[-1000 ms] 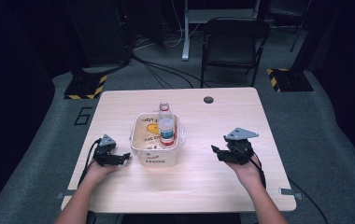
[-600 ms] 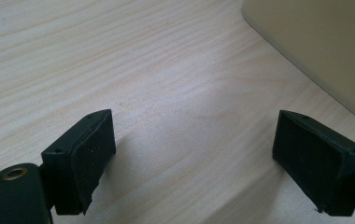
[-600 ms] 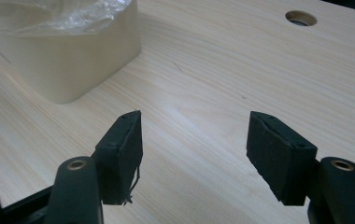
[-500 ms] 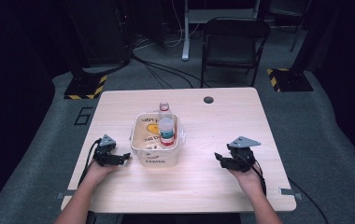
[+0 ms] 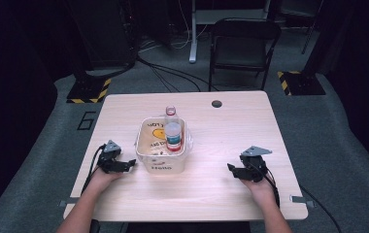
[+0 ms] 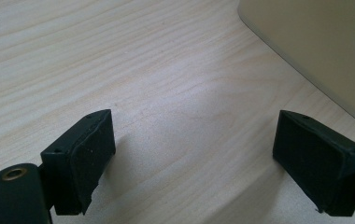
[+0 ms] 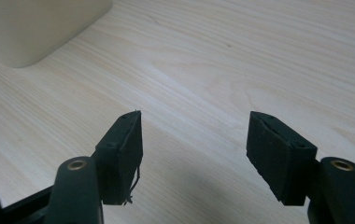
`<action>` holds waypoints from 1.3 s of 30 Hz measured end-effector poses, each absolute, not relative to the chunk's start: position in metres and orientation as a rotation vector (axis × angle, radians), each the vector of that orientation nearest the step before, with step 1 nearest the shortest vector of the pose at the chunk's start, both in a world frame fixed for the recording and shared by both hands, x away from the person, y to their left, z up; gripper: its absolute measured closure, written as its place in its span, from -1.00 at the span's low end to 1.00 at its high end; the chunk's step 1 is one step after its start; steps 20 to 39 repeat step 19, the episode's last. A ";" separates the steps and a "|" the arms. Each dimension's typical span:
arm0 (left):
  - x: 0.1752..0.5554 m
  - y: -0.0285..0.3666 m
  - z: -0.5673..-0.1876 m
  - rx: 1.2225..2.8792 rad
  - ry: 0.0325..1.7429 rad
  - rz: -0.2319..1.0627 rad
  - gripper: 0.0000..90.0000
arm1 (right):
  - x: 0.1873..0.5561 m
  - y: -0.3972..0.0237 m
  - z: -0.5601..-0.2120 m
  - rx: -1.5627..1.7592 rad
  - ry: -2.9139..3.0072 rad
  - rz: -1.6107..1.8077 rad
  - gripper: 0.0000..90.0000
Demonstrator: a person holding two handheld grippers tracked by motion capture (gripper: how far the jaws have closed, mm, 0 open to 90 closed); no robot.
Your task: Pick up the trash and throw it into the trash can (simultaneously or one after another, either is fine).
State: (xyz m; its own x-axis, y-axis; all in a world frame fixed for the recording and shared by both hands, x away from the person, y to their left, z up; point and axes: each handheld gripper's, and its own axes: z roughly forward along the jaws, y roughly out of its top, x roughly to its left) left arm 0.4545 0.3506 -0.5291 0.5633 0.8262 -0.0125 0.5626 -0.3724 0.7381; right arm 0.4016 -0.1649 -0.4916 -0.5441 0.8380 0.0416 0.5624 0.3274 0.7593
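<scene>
Both jaws gape empty: left hand-held gripper (image 5: pixel 130 164) sits just beside the tub (image 5: pixel 163 162); right hand-held gripper (image 5: pixel 231 168) rests apart. A careless nudge could topple the bottle (image 5: pixel 173 136).

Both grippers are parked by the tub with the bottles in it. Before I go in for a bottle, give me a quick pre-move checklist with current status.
1. Left gripper open and empty: ok, jaws wide apart over bare wood.
2. Right gripper open and empty: ok.
3. Tub upright on the table: ok.
4. Bottle with the white cap reachable from above: ok, it stands above the rim.
5. Second bottle at the far rim: inside or behind the tub, cannot tell.
6. Left gripper apart from the tub wall: ok, though near it.
</scene>
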 end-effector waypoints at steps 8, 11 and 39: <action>0.455 0.351 -0.529 2.093 1.094 0.478 -0.72 | 0.404 -0.175 -0.500 1.309 2.228 1.049 -0.22; 0.455 0.350 -0.529 2.093 1.098 0.472 -0.72 | 0.404 -0.175 -0.501 1.297 2.239 1.036 -0.21; 0.455 0.348 -0.529 2.099 1.089 0.476 -0.72 | 0.402 -0.179 -0.504 1.292 2.254 0.990 -0.22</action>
